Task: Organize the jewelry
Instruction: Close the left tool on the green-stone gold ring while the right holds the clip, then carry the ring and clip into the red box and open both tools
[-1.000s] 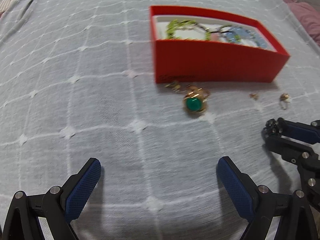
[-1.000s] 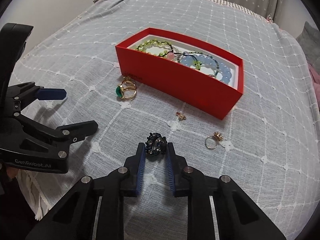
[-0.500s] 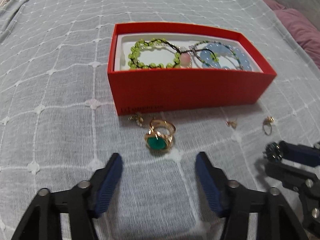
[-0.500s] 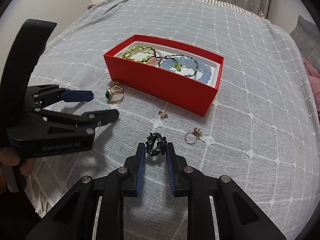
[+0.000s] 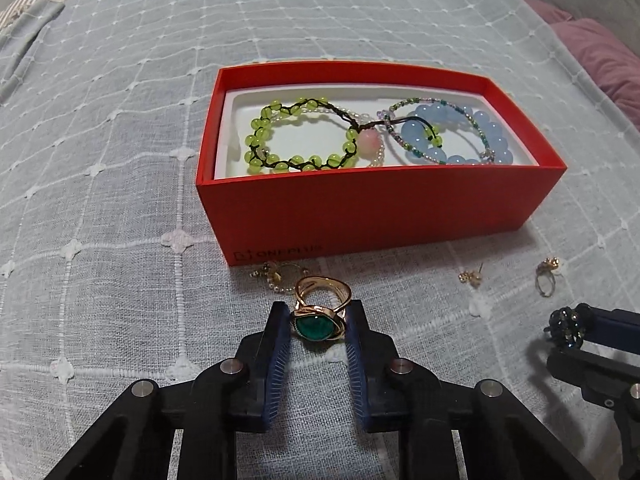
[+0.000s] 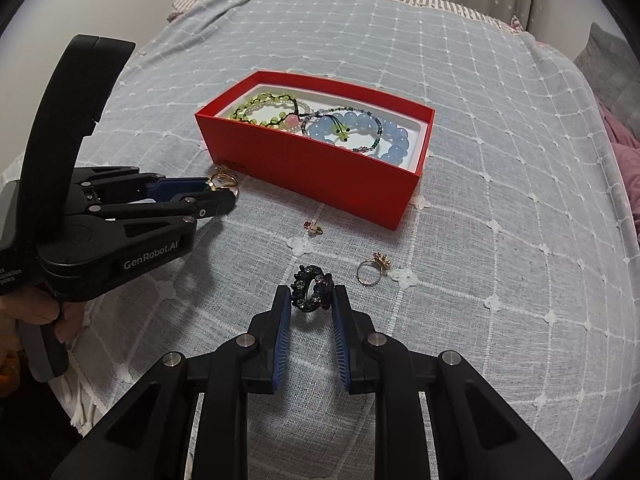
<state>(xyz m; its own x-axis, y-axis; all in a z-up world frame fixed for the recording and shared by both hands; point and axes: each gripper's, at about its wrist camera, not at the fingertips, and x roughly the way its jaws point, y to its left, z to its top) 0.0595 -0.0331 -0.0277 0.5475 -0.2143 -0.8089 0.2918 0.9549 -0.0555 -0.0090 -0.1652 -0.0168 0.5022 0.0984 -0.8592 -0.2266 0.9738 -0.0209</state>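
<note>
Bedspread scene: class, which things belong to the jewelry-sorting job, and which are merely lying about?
Job:
- red box
- green-stone ring
- dark beaded ring
- loose thin ring
- small earring
- bracelets

Lying about:
- pink pillow
- striped sheet

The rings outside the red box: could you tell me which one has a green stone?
The gold ring between the left claw's pads; the right claw grips a dark ring, and a thin ring lies loose.
</note>
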